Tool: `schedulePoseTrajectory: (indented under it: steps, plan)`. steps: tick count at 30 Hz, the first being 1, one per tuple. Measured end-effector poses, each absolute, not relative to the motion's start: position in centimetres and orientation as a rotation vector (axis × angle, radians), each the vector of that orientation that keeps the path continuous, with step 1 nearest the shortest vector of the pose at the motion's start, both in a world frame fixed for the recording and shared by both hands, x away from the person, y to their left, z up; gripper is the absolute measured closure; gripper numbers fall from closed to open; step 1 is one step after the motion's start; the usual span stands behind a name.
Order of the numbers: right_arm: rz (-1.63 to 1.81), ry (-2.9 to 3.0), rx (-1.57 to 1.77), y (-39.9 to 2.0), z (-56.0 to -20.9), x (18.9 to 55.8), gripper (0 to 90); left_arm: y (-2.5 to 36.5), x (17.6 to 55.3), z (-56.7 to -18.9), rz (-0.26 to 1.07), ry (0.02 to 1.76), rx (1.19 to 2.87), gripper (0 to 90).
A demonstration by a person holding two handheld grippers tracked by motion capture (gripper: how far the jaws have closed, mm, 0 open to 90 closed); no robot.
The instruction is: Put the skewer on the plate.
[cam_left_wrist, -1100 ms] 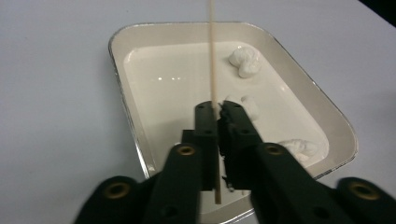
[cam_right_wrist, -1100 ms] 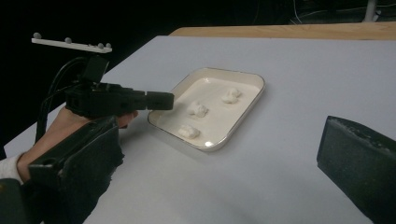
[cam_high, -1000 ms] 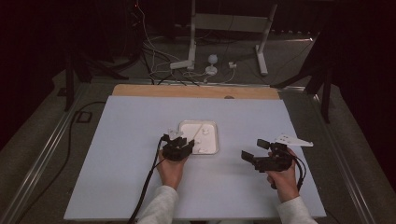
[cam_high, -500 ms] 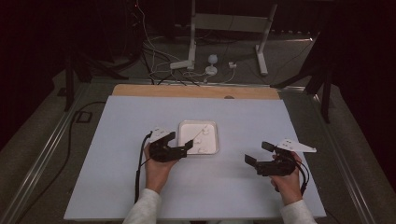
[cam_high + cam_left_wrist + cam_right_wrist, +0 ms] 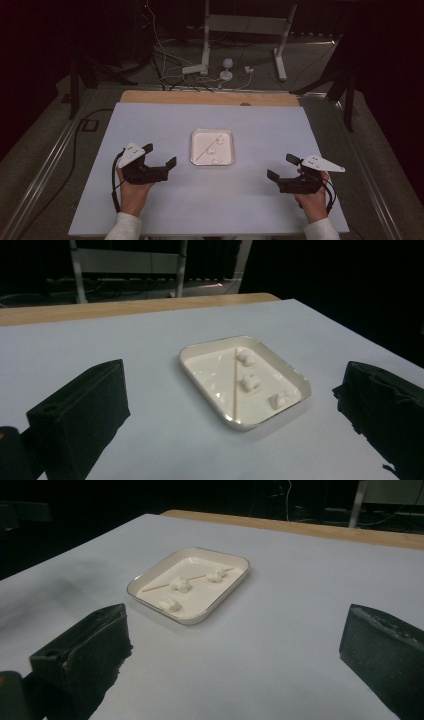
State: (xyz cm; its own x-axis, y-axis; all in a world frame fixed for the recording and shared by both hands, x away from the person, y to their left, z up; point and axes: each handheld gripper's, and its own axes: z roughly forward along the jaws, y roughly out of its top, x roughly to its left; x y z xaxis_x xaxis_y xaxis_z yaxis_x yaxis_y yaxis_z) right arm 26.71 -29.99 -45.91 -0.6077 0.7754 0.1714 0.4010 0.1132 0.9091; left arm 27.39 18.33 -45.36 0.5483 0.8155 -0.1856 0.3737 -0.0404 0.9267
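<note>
No legible text, label, brand, number or sign appears on any surface in the three views. The tray (image 5: 212,148), the table (image 5: 250,200) and the grey plates on the grippers carry no readable markings. Background fixtures are too dark and small to read.

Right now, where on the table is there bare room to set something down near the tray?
Bare sheet lies between the tray and the left gripper, between the tray and the right gripper, and behind it up to the wooden strip. Inside the tray it is crowded: a skewer and three white pieces.
</note>
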Motion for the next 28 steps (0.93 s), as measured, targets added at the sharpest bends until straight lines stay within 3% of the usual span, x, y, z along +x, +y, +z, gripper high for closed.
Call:
schedulePoseTrajectory:
  steps: [28]
  plan:
    - [1.476, 1.978, 1.145, -30.7, -46.8, 26.2, 0.0, 22.8, 24.8, -46.0, 0.561, 1.061, 1.567, 0.5]
